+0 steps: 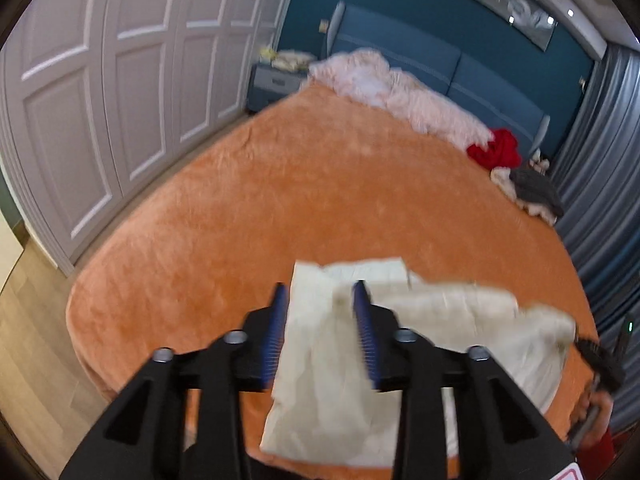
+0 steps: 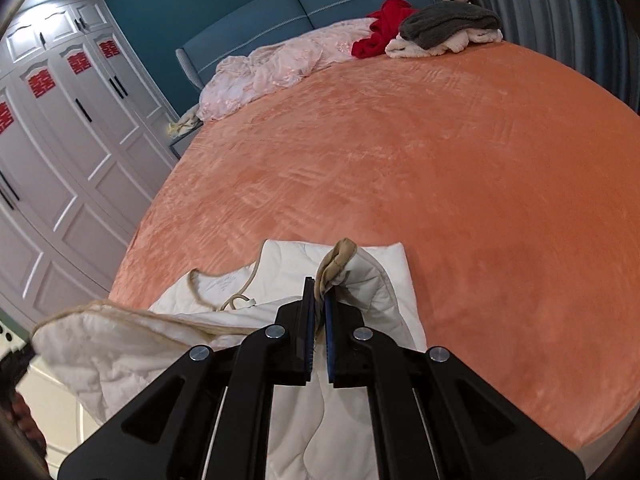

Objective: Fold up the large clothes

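Tongs and garment at the near edge of the bed. Right tongs (image 2: 319,308) are clenched on a tan-trimmed fold of the cream quilted garment (image 2: 280,280), lifting that fold clear of the orange bedspread (image 2: 440,160); they point forward and downward over the bed. Left tongs (image 1: 322,320) stand released, pads apart and not pressing, the cloth seen between and below them, and they angle down likewise. One flap of the garment hangs raised between the two views, its far corner blurred. Part of the garment already lies doubled and flat on the bedspread just ahead of the tongs, so the fold appears begun but unfinished: the lifted portion remains to be laid over and smoothed. Farther off, a pink quilt (image 2: 280,64) lies crumpled at the headboard, beside a red cloth (image 2: 384,24) and a grey-and-white clothes pile (image 2: 448,28), apparently not yet folded.
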Available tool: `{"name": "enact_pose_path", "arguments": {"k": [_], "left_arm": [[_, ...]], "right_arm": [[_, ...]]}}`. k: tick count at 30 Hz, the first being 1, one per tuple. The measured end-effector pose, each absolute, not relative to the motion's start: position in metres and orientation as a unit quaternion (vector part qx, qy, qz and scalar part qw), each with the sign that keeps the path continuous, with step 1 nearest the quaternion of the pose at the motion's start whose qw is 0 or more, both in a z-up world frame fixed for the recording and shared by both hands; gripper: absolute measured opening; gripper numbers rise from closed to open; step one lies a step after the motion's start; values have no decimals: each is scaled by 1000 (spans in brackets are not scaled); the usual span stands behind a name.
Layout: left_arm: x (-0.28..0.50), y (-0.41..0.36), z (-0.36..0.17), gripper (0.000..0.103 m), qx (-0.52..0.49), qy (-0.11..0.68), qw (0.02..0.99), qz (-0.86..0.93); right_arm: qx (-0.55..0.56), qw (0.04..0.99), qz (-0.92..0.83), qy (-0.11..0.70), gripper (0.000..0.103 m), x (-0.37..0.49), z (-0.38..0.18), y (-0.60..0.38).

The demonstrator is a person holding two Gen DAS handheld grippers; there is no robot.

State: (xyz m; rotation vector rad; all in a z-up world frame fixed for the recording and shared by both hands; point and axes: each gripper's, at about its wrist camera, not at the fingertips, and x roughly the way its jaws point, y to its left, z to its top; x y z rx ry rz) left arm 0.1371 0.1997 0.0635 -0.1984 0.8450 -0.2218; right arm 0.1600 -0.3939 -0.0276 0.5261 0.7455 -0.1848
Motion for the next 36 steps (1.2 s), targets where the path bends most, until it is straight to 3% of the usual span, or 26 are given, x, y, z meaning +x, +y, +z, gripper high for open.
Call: {"name": "enact_pose_path", "arguments": {"k": [4, 6, 7, 8, 16, 18, 21, 22, 23, 24, 25, 26, 36], "left_arm": [[158, 193, 14, 50, -113, 467, 870, -110], [172, 190, -10, 50, -123, 490, 856, -111], [178, 187, -19, 50, -125, 496, 852, -107], [182, 186, -25, 50, -129, 499, 850, -108], [225, 158, -62, 50, -117, 531, 832, -114], [230, 156, -66, 49, -120, 532, 830, -113], [233, 154, -65, 23, -120, 535, 830, -107], [234, 152, -61, 13, -116, 531, 833, -105], [232, 152, -57, 10, -111, 525, 837, -102], [231, 152, -52, 7, -106, 518, 842, -102], [227, 151, -45, 6, -98, 508, 850, -99], [222, 151, -35, 6, -90, 494, 859, -98], [232, 141, 46, 6, -97, 392, 908, -114]], "right_arm": [[256, 879, -98, 390, 18, 178, -44, -395], [281, 881, -98, 367, 42, 167, -40, -399], [287, 885, -101, 351, 61, 160, -36, -400], [290, 891, -105, 333, 67, 153, -31, -402], [264, 878, -117, 381, 71, 157, -57, -416], [263, 870, -122, 398, 71, 166, -70, -419], [261, 864, -120, 414, 70, 179, -84, -417], [257, 865, -110, 417, 64, 184, -86, -413], [253, 866, -103, 418, 42, 186, -87, -411], [239, 868, -98, 425, 33, 191, -87, -404], [226, 870, -100, 428, 14, 192, -86, -400], [217, 873, -97, 426, 10, 192, -83, -397], [227, 920, -106, 302, 8, 185, -4, -411]]}}
